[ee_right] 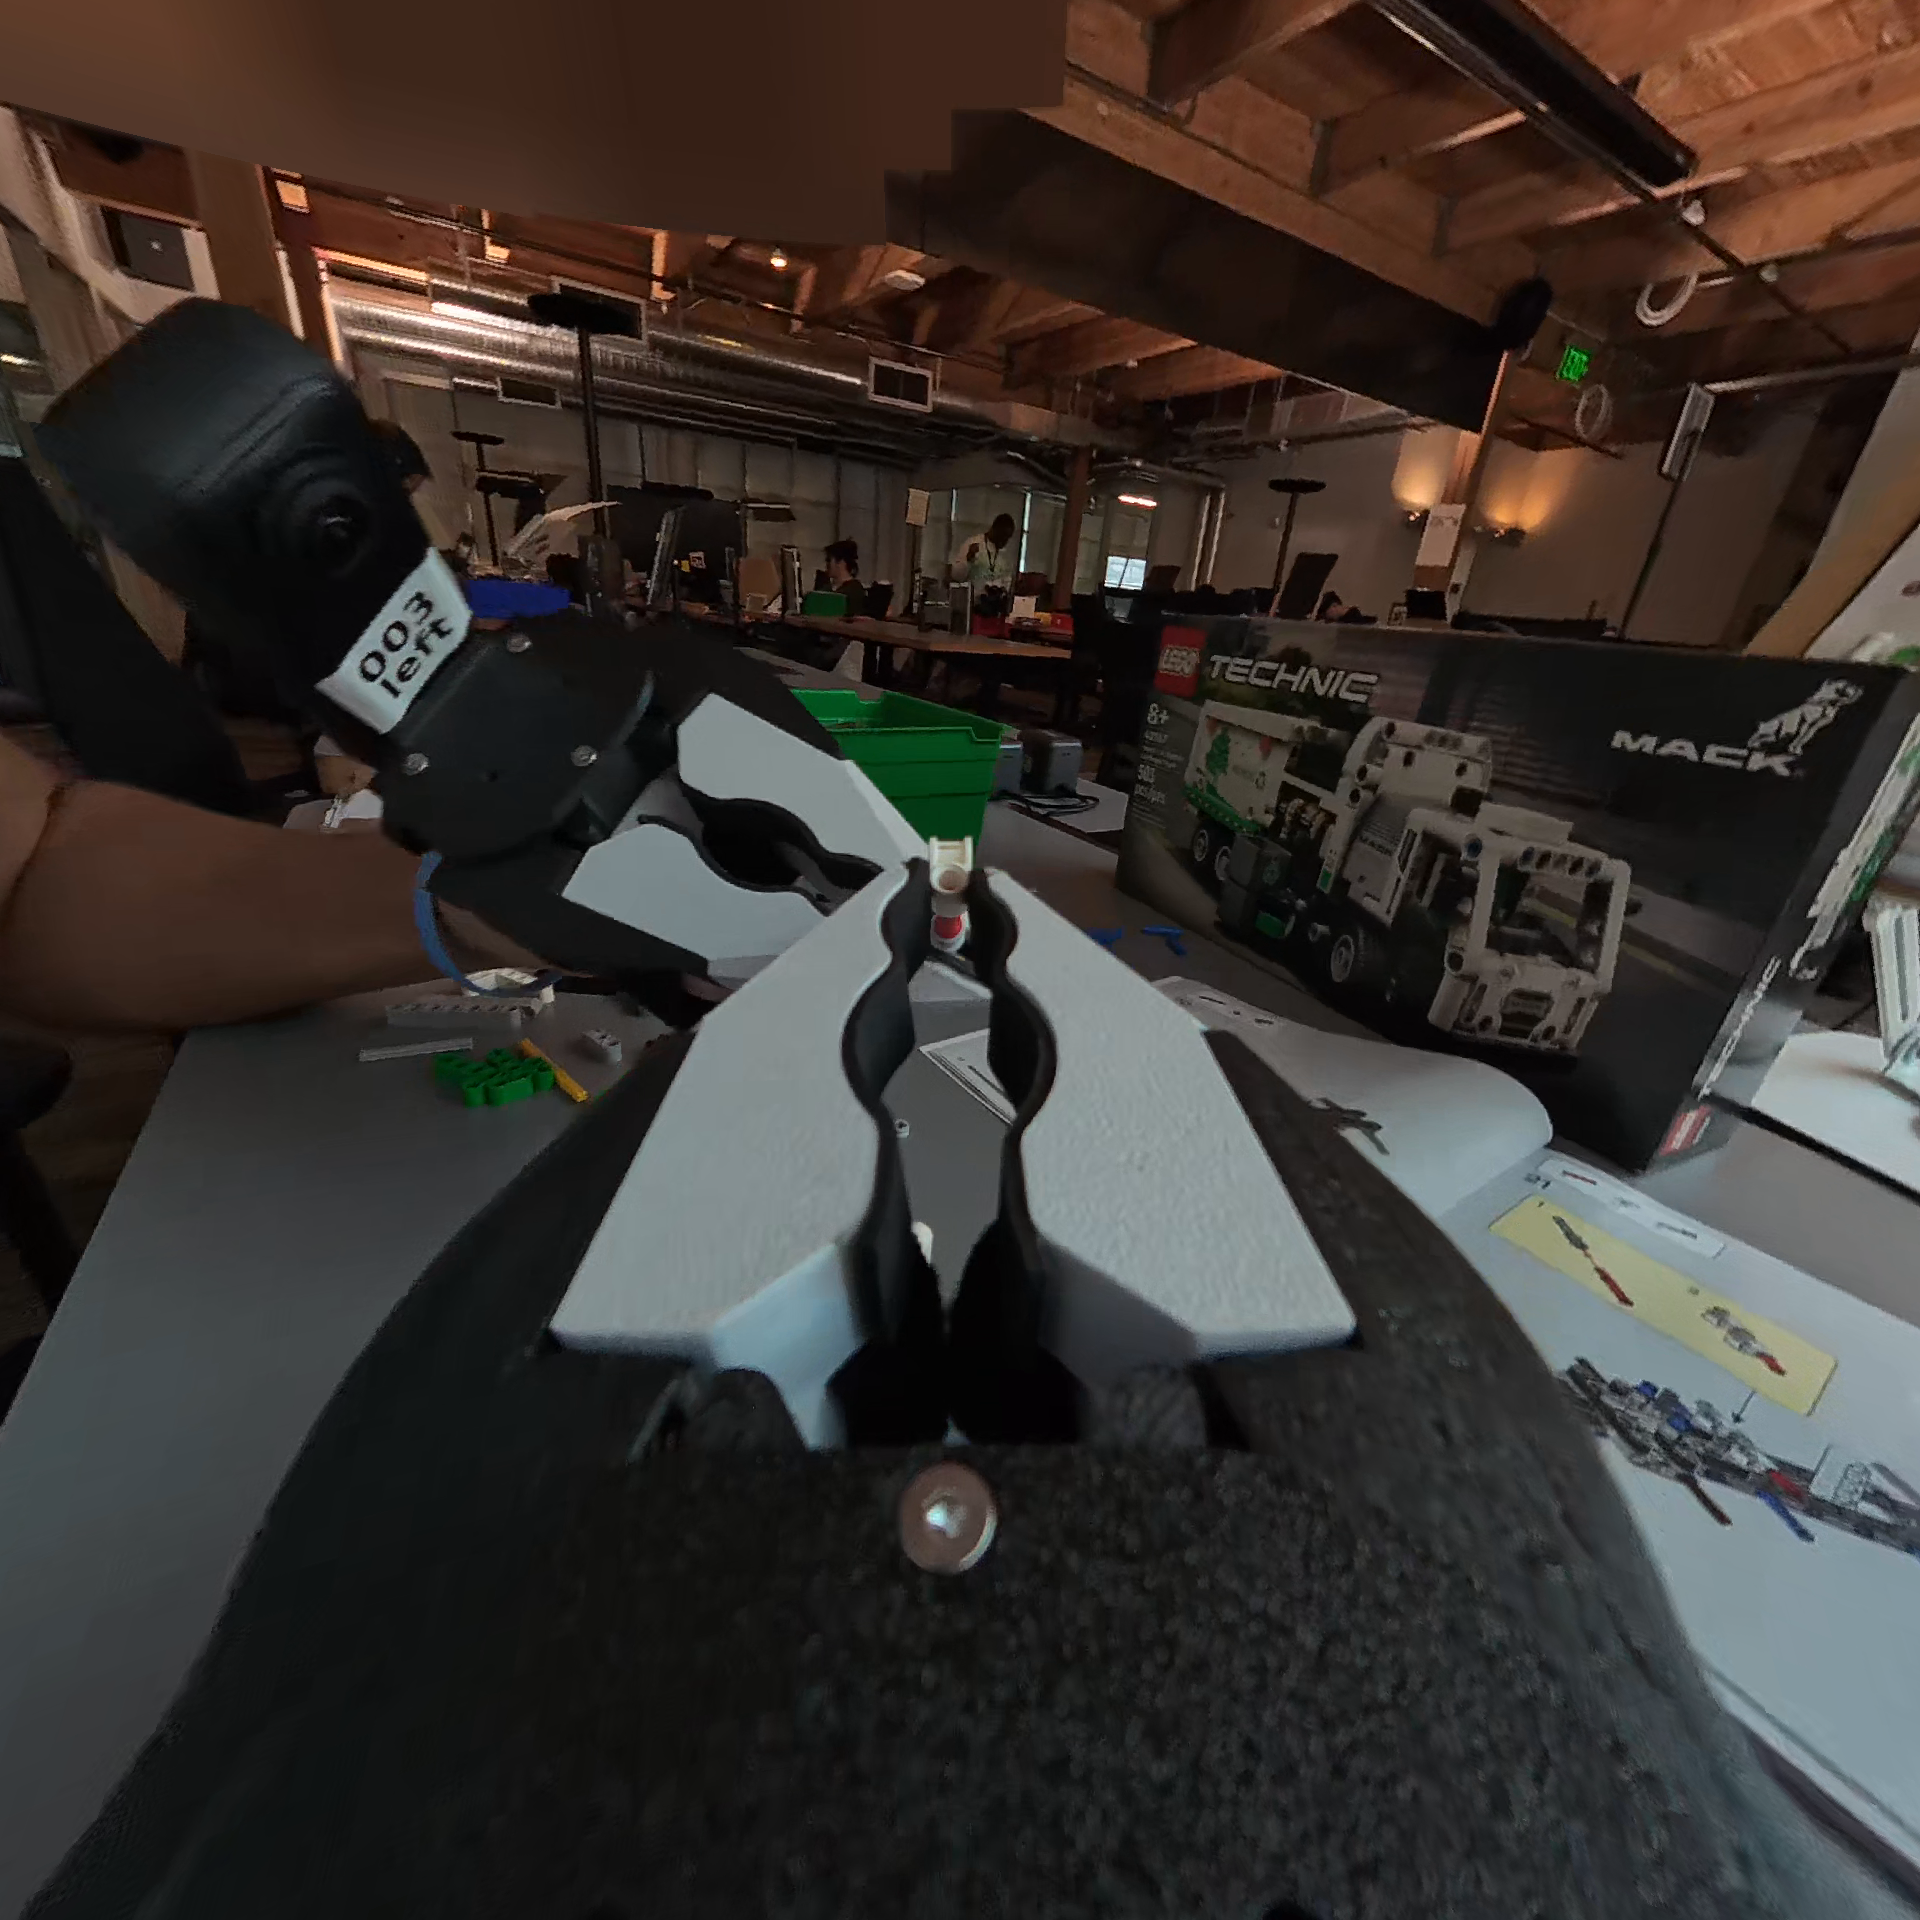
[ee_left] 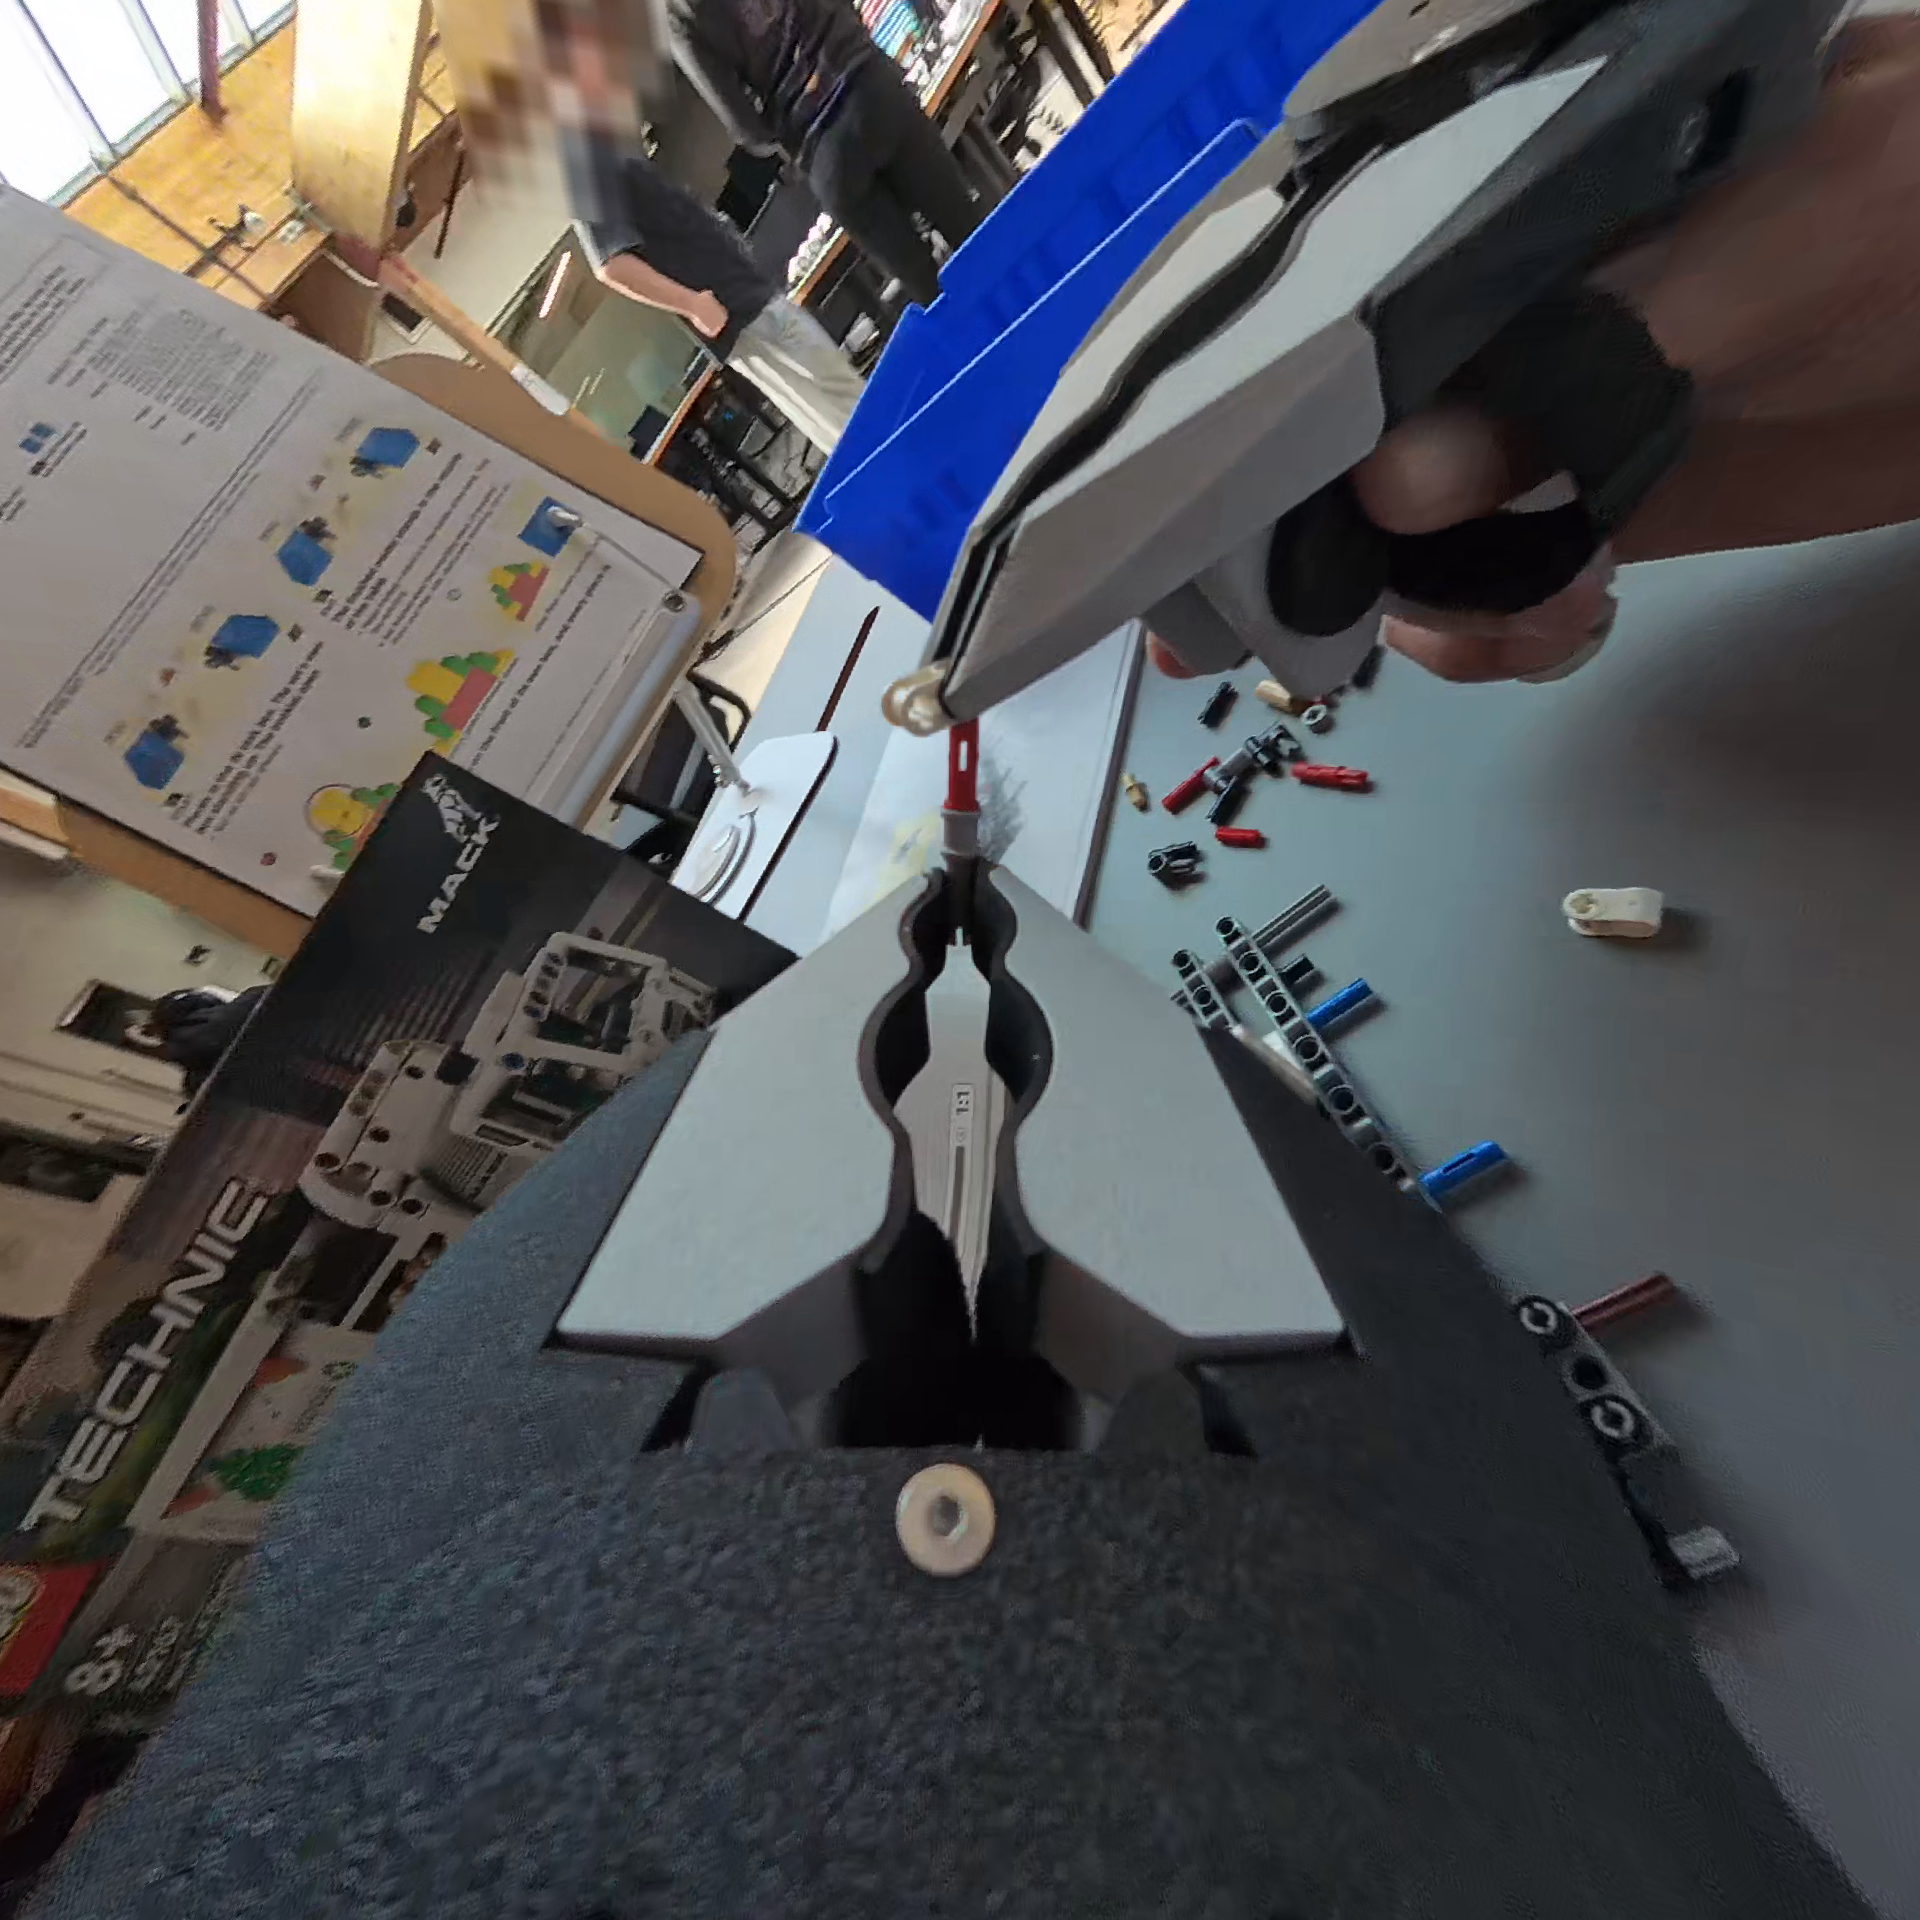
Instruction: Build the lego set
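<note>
Fingertips of the left hand-held gripper are pinching the dark lower end of a thin red axle, which is sticking up with a small grey bush on it. Coming in from above, the right hand-held gripper is clamping a tan connector just beside the axle's top; whether the two pieces are actually touching is hard to tell. From the right wrist view, that connector is peeking out past the tips, with only a bit of red showing below it. Loose pins and beams are lying scattered on the grey tabletop, some cut off by the gripper body. A set box is standing behind an open instruction booklet.
</note>
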A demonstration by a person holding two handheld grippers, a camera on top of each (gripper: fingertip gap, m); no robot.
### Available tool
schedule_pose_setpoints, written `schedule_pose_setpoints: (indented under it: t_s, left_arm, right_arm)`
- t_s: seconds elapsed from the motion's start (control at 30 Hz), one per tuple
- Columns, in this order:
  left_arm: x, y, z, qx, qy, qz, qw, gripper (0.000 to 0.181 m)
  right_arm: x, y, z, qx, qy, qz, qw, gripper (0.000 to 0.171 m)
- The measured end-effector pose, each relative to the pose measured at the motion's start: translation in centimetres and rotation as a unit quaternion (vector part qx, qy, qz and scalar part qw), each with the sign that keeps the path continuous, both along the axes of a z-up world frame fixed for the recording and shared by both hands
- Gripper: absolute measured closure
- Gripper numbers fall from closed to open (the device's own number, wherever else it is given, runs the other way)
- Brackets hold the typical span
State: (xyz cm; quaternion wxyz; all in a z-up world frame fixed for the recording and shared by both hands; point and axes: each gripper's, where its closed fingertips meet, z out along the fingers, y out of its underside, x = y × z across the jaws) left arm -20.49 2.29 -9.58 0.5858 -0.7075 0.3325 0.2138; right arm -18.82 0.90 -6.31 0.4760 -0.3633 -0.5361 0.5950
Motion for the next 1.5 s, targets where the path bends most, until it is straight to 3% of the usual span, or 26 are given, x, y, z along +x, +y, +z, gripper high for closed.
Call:
schedule_pose_setpoints:
  t_s: [0.2,0.43,0.6,0.77,0.9,1.03,1.23,1.33,1.5]
  left_arm:
    - [-1.1,0.3,0.3,0.018,0.043,0.078,0.996,0.179]
    - [-1.2,0.1,1.0,0.038,0.034,0.127,0.991,0.179]
    - [0.1,0.0,0.7,-0.007,-0.075,0.046,0.996,0.18]
    - [1.5,-1.1,-0.2,-0.095,-0.199,-0.103,0.97,0.18]
    - [1.7,-2.2,-0.3,-0.123,-0.222,-0.165,0.953,0.181]
    - [0.8,-2.8,-0.8,-0.147,-0.217,-0.18,0.948,0.18]
    - [-1.5,-3.2,-1.9,-0.198,-0.268,-0.182,0.925,0.18]
    - [-2.4,-3.7,-3.1,-0.247,-0.303,-0.178,0.903,0.18]
    - [-3.6,-3.7,-5.6,-0.323,-0.373,-0.158,0.855,0.18]
  right_arm:
    - [-0.7,0.8,-0.1,-0.126,-0.006,0.017,0.992,0.167]
    - [-0.8,0.2,0.7,-0.167,0.024,0.033,0.985,0.167]
    - [-0.6,-0.6,1.4,-0.125,0.047,0.041,0.99,0.167]
    - [-0.7,-1.8,1.0,-0.009,0.018,0.08,0.997,0.168]
    - [-1.1,-2.9,1.0,0.071,-0.026,0.155,0.985,0.168]
    - [-1.9,-3.4,0.4,0.124,-0.104,0.237,0.958,0.167]
    - [-4.5,-3.5,-0.8,0.108,-0.167,0.312,0.929,0.168]
    - [-5.7,-3.6,-1.8,0.06,-0.175,0.325,0.928,0.167]
    - [-7.5,-2.9,-4.8,-0.028,-0.279,0.298,0.912,0.168]
